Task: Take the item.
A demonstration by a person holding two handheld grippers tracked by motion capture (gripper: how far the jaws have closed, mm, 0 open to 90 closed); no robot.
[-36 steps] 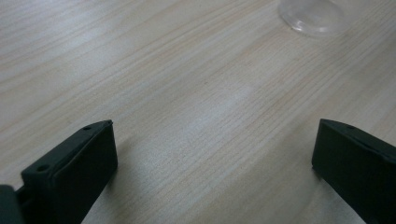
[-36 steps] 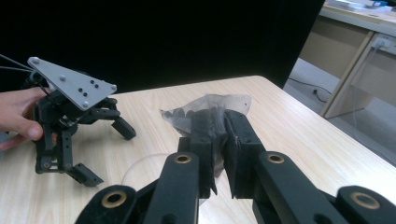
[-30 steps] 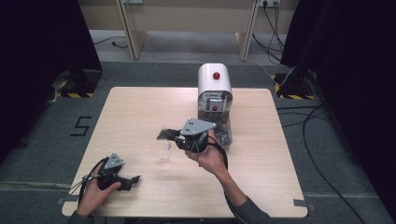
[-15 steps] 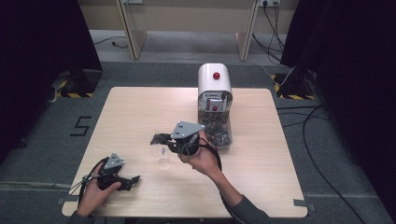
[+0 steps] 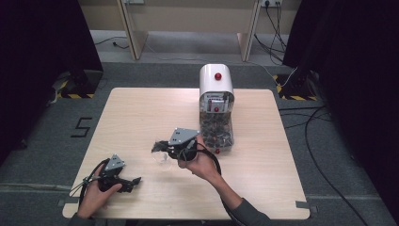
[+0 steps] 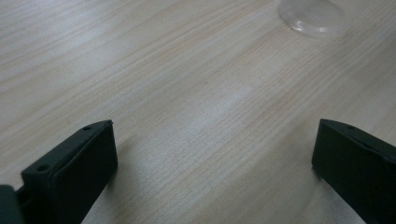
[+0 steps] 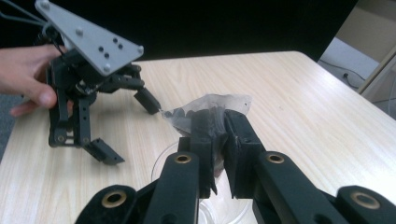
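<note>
My right gripper point(image 5: 158, 147) hovers mid-table, shut on a small crumpled clear plastic wrapper point(image 5: 160, 144). Seen from the right gripper view, its jaws point(image 7: 215, 116) pinch the wrapper point(image 7: 212, 101), which has something dark inside. Directly beneath sits a clear round cup point(image 7: 161, 161), also seen in the high view point(image 5: 164, 161) and at the top of the left gripper view point(image 6: 310, 16). My left gripper point(image 5: 133, 181) rests near the table's front left, open, with bare wood between its jaws point(image 6: 217, 135); in the right gripper view it point(image 7: 128, 127) stands beyond the cup.
A white dispenser point(image 5: 216, 82) with a red button and a clear bin of small pieces stands at the back middle of the wooden table point(image 5: 263, 155). Cables lie on the floor to the right.
My right gripper has carried the wrapper left and down, away from the dispenser and over the clear cup. The left gripper has stayed put.
</note>
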